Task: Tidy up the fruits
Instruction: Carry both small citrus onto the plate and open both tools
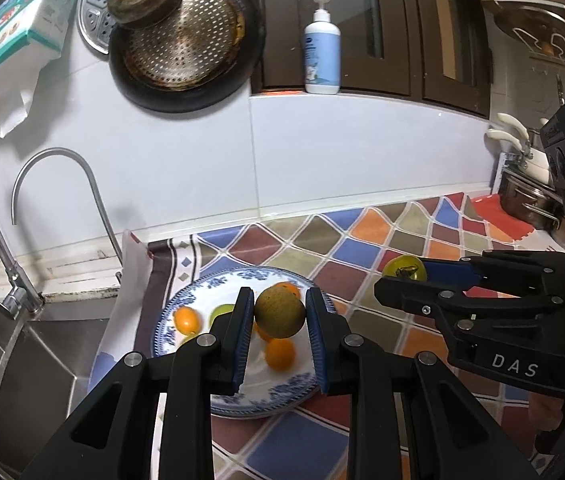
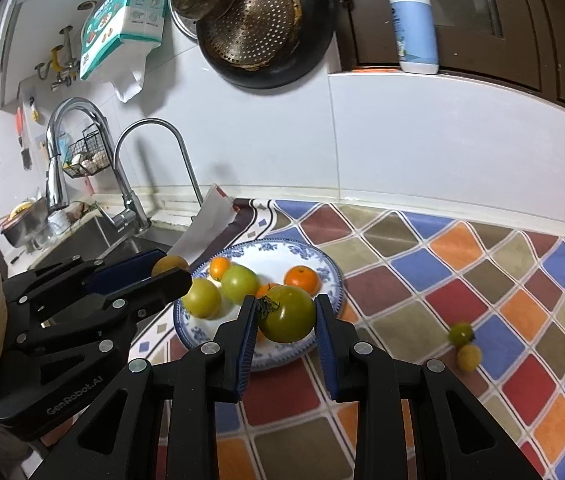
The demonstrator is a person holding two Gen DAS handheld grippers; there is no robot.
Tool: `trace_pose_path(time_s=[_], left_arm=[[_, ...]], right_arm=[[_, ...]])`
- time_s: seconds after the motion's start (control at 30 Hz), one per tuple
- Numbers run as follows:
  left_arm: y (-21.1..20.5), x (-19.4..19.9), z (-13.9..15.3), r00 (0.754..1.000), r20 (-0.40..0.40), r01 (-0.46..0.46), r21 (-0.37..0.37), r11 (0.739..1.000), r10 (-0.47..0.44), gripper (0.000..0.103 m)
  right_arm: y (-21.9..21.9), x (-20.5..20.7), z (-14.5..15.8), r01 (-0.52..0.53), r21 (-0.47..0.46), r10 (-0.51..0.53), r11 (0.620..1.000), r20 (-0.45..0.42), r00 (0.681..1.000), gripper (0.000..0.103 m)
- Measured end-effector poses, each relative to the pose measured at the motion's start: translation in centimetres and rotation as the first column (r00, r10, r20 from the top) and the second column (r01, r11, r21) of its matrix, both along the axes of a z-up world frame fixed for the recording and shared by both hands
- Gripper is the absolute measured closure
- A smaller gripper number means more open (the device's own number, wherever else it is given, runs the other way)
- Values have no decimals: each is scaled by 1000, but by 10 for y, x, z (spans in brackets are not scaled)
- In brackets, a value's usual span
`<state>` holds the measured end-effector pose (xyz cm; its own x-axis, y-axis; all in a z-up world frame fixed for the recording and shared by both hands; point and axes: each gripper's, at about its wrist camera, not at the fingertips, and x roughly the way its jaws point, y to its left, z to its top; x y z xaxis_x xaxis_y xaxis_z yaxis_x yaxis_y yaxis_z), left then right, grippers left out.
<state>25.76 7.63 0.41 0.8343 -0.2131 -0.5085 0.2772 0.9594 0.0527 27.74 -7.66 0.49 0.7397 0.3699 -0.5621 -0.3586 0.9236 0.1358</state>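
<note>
A blue-and-white plate (image 1: pixel 282 394) (image 2: pixel 328 266) lies on the patchwork cloth and holds small oranges (image 2: pixel 301 279) and green tomatoes (image 2: pixel 239 282). My left gripper (image 1: pixel 279 312) is shut on a brownish-yellow round fruit (image 1: pixel 279 311) above the plate; it also shows at the left of the right wrist view (image 2: pixel 168 266). My right gripper (image 2: pixel 287 314) is shut on a green tomato (image 2: pixel 288 314) with a dark stem, above the plate's near rim; it shows in the left wrist view (image 1: pixel 404 270) to the right of the plate.
Two small fruits, one green (image 2: pixel 461 334) and one yellow (image 2: pixel 468 357), lie on the cloth to the right. A steel sink (image 1: pixel 38 344) with a curved tap (image 1: pixel 58 188) is at the left. A soap bottle (image 1: pixel 322 50) stands on the ledge. Pans (image 1: pixel 184 40) hang on the wall. A pot (image 1: pixel 530 204) stands at far right.
</note>
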Motion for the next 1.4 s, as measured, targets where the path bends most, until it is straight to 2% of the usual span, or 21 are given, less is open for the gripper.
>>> trace_pose_path(time_s=[0.37, 0.9, 1.17, 1.4], left_arm=[[30, 49, -15, 999, -24, -30, 8, 1000, 30, 76], [47, 125, -55, 991, -134, -9, 48, 999, 16, 76], [49, 139, -67, 983, -183, -3, 36, 999, 10, 75], [49, 132, -63, 985, -170, -23, 35, 999, 29, 68]], right_arm=[[34, 52, -10, -31, -13, 31, 999, -26, 999, 74], [64, 132, -57, -93, -23, 89, 995, -131, 987, 74], [66, 146, -69, -96, -5, 94, 995, -158, 983, 74], [64, 142, -66, -88, -1, 87, 996, -155, 984, 72]])
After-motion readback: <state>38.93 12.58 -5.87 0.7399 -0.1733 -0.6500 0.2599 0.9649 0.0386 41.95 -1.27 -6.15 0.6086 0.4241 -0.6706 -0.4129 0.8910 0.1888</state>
